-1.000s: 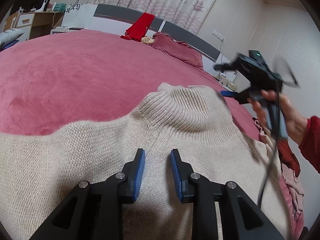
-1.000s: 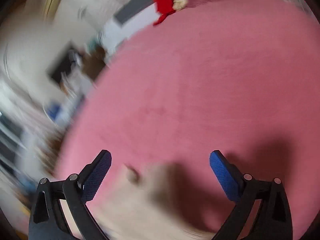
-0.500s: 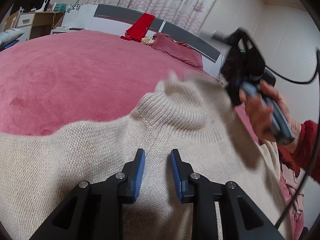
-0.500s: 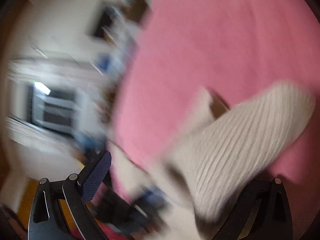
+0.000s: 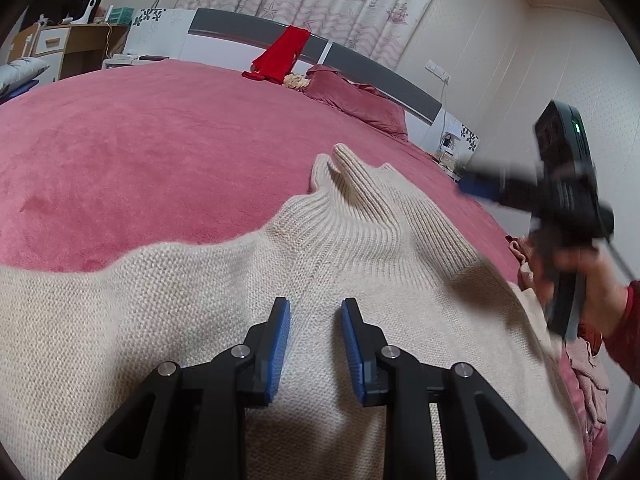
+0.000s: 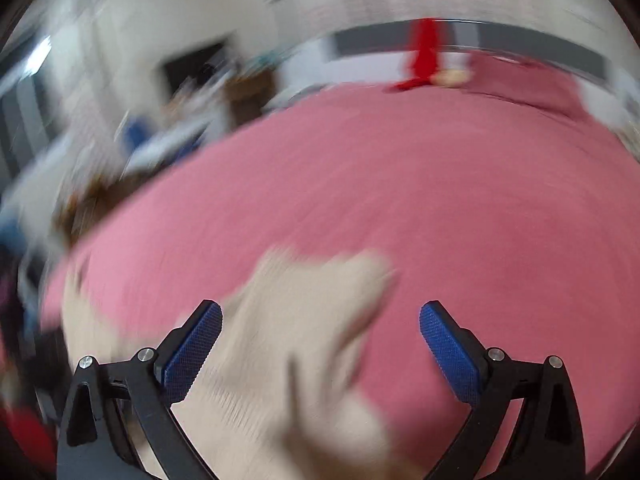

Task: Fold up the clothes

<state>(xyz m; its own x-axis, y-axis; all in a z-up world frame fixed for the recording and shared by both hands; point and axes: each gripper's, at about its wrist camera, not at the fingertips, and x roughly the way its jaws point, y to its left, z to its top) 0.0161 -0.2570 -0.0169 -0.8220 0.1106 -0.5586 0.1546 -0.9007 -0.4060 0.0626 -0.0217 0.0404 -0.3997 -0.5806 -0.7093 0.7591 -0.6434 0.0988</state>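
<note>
The cream ribbed-knit turtleneck sweater (image 5: 320, 288) lies on the pink bed (image 5: 140, 152) beneath the narrow, empty left tongs (image 5: 315, 336). The right tongs (image 6: 320, 344) gape wide, empty, above its collar; smoothing precedes folding, so next likely calls for gripping an edge.

Wide pink bedspread (image 5: 140, 152) lies bare beyond the beige sweater (image 5: 200, 320). Only the pillow (image 5: 356, 100) and red garment (image 5: 280, 54) crowd the headboard (image 5: 360, 66).

i count one cream knit sweater (image 5: 360, 264) spread on the one bed (image 5: 140, 152). at the bed's headboard: one red garment (image 5: 282, 54) draped over it, one pink pillow (image 5: 360, 100) beside that. i hold two grippers, left gripper (image 5: 314, 316) and right gripper (image 6: 320, 322), over the bed.
</note>
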